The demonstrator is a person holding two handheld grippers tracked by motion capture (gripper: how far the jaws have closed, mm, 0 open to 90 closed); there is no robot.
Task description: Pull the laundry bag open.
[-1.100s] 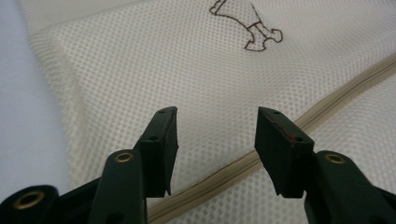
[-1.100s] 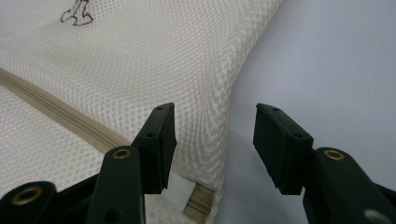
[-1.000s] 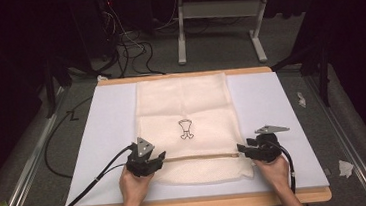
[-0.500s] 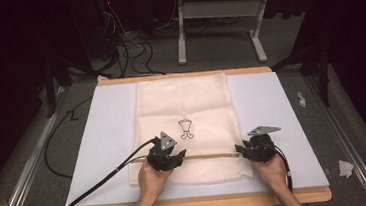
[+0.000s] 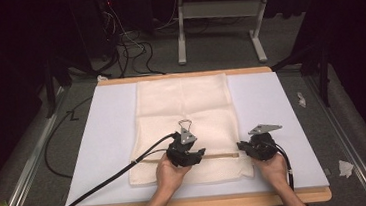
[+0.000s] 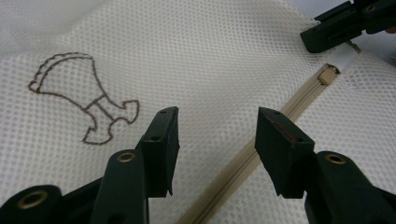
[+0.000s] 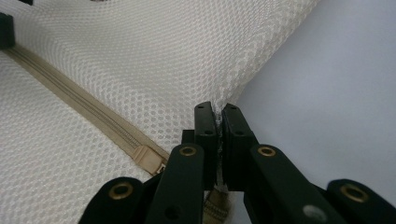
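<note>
Your right gripper [image 7: 219, 122]: jaws just closing, now pinched tight on mesh bag [image 5: 183, 103] edge at zipper [image 7: 74, 100] end, slider [image 7: 148, 159] just beside jaws

Your left gripper [image 6: 215, 135]: jaws apart, nothing held, hovering over bag mid-zipper

Zipper long axis runs from left gripper straight toward right; slider lies at far right end, right hand nearer
</note>
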